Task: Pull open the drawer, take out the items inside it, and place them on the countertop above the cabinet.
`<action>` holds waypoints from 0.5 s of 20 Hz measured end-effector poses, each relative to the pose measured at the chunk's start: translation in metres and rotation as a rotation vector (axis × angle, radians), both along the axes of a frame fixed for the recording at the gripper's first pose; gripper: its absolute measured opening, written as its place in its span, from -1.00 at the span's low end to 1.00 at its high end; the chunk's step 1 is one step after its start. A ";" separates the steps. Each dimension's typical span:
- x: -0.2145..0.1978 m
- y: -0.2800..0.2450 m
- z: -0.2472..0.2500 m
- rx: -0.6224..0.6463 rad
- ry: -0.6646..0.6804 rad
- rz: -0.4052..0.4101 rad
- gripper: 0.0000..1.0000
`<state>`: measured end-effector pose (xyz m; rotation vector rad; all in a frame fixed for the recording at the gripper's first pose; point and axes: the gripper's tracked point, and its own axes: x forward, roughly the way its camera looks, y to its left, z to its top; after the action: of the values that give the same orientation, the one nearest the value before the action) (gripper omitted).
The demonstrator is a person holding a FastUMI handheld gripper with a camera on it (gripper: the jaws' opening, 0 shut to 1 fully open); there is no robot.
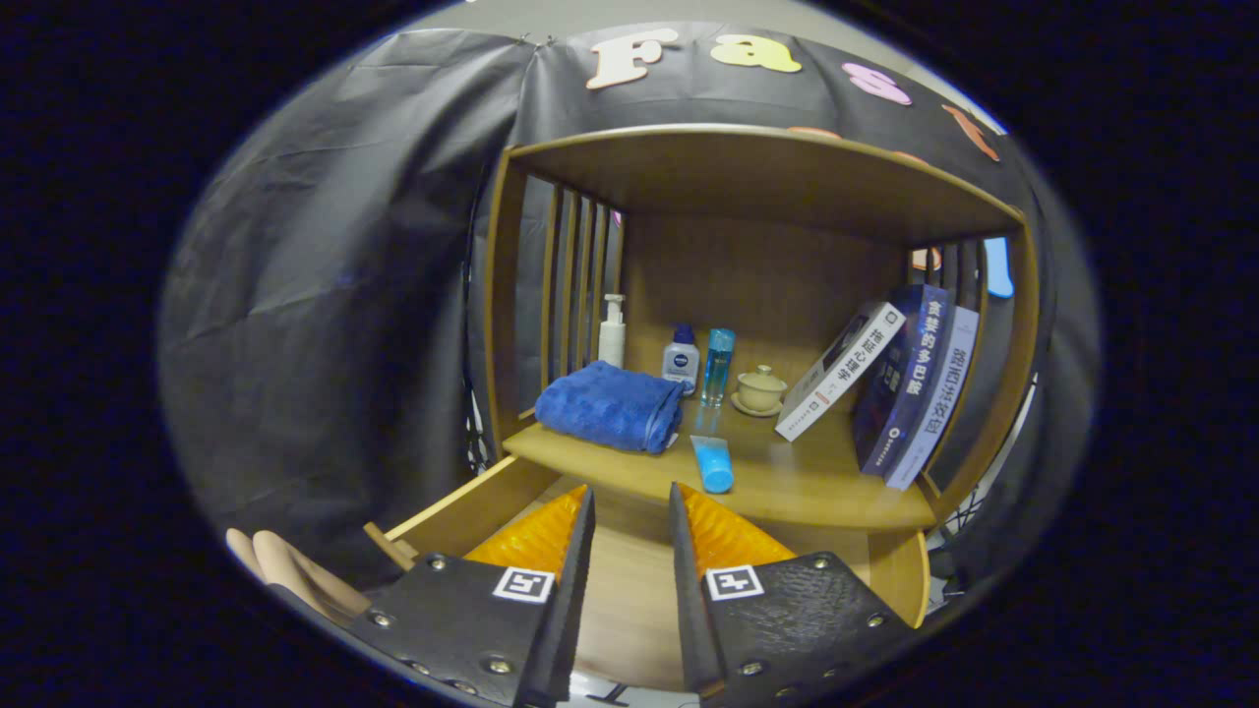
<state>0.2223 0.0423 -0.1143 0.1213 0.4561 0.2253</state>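
On countertop, blue tube, hand-held gripper parted

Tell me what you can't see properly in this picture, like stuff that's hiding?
- Drawer: pulled open, but the claw, open with nothing between its fingers, covers much of the inside, so leftover items can't be ruled out.
- Blue tube: lies on the countertop; its label is too small to make out.
- White pump bottle: its bottom is hidden behind the blue towel.
- Books: the rightmost is partly covered by its neighbour.
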 end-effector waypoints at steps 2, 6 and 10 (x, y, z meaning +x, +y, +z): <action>-0.027 0.001 -0.003 0.005 -0.016 -0.019 -0.15; -0.077 0.005 -0.020 -0.011 -0.050 -0.067 -0.16; -0.117 0.014 -0.040 -0.061 -0.085 -0.106 0.04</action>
<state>0.1049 0.0561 -0.1541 0.0761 0.3703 0.1121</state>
